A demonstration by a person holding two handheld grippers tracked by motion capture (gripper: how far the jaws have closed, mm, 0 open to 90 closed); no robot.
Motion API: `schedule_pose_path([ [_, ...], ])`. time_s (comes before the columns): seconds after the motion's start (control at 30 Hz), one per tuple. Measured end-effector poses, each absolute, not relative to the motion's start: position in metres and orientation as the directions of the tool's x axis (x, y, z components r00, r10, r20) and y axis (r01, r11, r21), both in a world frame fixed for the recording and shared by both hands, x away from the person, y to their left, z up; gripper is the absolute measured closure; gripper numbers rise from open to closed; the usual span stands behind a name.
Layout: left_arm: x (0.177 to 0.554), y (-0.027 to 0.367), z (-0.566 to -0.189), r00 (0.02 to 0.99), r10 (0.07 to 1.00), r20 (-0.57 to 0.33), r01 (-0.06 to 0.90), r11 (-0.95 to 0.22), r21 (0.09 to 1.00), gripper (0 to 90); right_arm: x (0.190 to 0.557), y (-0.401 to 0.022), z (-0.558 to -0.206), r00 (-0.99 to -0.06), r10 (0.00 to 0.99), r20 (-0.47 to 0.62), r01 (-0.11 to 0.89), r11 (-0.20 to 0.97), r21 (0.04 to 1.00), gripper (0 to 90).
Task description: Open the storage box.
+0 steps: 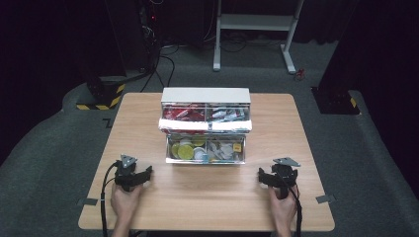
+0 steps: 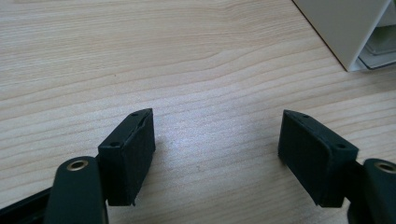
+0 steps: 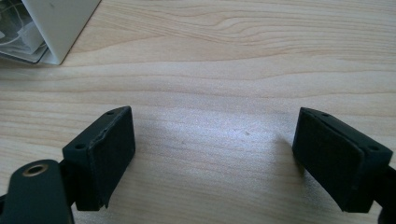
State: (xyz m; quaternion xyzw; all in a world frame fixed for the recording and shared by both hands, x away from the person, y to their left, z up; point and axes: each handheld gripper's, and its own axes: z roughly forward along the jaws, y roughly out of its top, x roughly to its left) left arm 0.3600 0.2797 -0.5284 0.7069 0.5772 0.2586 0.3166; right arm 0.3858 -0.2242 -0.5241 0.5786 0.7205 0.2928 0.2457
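Resting on the wooden bench, the left hand-held gripper and the right hand-held gripper are each gripped by a hand, with jaws spread wide and nothing held between them. Bare wood is seen between the pads of the left one. Beyond and between both, well apart from each, a white drawer box is placed, its lower drawer pulled out toward the hand-held grippers and filled with small items, some yellow-green.
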Motion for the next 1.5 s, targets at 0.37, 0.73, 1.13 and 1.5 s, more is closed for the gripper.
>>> schedule_pose_path([
  [0.37, 0.358, 0.278, -0.528, 0.198, 0.98, -0.003, 0.653, -0.13, 0.746, 27.6, 0.382, -0.224, -0.524, -0.197, 0.98, -0.013, 0.692, 0.149, 0.706, 13.0],
  [0.73, 0.358, 0.279, -0.528, 0.2, 0.98, -0.006, 0.653, -0.129, 0.746, 27.3, 0.381, -0.217, -0.524, -0.202, 0.979, -0.021, 0.689, 0.158, 0.708, 12.4],
  [1.13, 0.358, 0.279, -0.528, 0.201, 0.979, -0.01, 0.654, -0.127, 0.746, 27.1, 0.379, -0.217, -0.524, -0.191, 0.981, -0.017, 0.69, 0.147, 0.709, 14.2],
  [1.5, 0.358, 0.279, -0.528, 0.201, 0.979, -0.01, 0.654, -0.127, 0.746, 27.1, 0.372, -0.219, -0.52, -0.186, 0.982, -0.036, 0.658, 0.152, 0.738, 23.4],
])
